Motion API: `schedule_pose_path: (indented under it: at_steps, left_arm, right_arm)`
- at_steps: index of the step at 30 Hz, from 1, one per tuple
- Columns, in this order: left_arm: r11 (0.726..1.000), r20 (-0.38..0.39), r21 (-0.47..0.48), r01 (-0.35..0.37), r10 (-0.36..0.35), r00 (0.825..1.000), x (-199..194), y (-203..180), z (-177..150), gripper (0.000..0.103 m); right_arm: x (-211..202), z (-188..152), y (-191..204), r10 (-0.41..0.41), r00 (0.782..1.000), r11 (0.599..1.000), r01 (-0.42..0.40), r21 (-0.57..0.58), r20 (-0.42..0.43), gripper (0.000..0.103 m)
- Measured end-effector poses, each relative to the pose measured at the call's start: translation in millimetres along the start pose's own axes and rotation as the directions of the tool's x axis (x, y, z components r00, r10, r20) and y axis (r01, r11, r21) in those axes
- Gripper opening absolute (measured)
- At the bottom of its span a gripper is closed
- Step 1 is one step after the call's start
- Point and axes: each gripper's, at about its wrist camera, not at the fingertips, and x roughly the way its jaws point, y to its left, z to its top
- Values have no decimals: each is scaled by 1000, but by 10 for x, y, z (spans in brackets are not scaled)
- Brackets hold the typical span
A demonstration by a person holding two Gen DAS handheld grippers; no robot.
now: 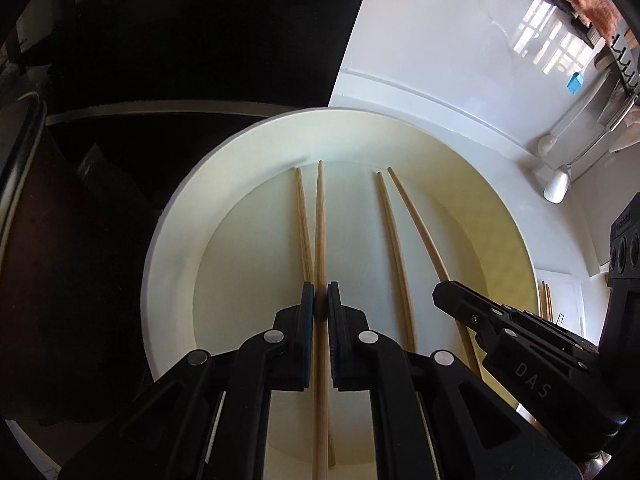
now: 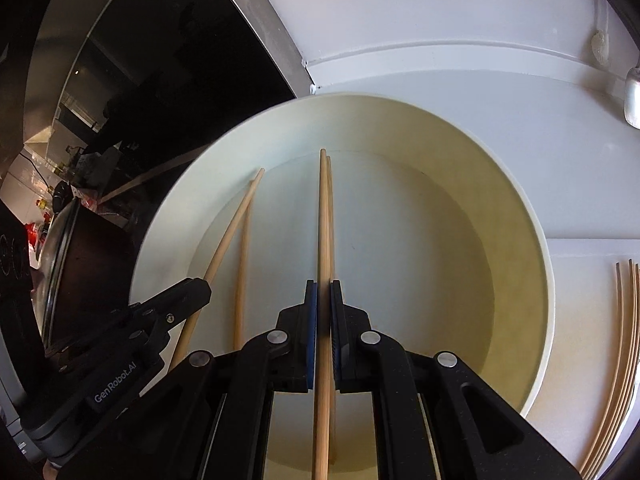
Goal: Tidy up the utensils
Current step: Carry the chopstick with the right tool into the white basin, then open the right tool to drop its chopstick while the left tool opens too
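- Our left gripper (image 1: pixel 321 304) has its jaws closed on a single wooden chopstick (image 1: pixel 320 216), which runs between the blue pads out over a cream plate (image 1: pixel 176 216).
- A second chopstick (image 1: pixel 303 216) lies on the plate just left of the held one, crossing under it near the jaws.
- Our right gripper (image 2: pixel 323 304) has its jaws clamped on another chopstick (image 2: pixel 323 216), with a fourth chopstick (image 2: pixel 330 216) right beside it; we cannot tell whether the two touch.
- In the left wrist view, the right gripper's chopstick (image 1: pixel 420 228) and its neighbour (image 1: pixel 394 232) sit on the right half of the plate.
- The plate rests on a white table (image 2: pixel 440 68), next to a dark opening on the left.
- More chopsticks (image 2: pixel 624 344) lie in a bundle on the table to the right of the plate, apart from its rim.
- Spoons (image 1: pixel 557 186) and other utensils hang at the far right.
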Motion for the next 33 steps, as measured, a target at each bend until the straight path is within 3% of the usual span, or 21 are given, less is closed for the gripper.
schedule_pose_path:
  at_steps: [10, 19, 22, 25, 26, 28, 33]
  left_arm:
    - [999, -74, -32, 5, -7, 997, 241, -5, 7, 8]
    - [1000, -100, -28, -9, 6, 995, 311, -8, -2, 9]
    - [999, -101, -28, -17, 14, 995, 302, 0, -2, 19]
    - [999, -96, -29, -22, 19, 995, 265, 12, 0, 25]
    - [999, -94, -29, -25, 23, 995, 249, 19, 2, 27]
    - [999, -86, -29, -35, 32, 996, 196, 44, 8, 42]
    - [998, -34, -12, -62, 61, 998, 24, 55, 7, 62]
  right_arm:
    - [172, -1, -126, -18, 996, 1000, 19, 13, -85, 6]
    - [194, -7, -54, -38, 994, 999, 36, -20, -100, 7]
    - [176, -15, -70, -43, 994, 999, 41, -25, -105, 9]
    - [137, -12, -71, -47, 994, 999, 45, -21, -97, 24]
    - [110, -14, -74, -48, 995, 999, 47, -22, -91, 24]
    - [53, -16, -82, -50, 996, 999, 48, -26, -78, 25]
    - [-145, -51, -109, -64, 997, 998, 63, -22, -32, 36]
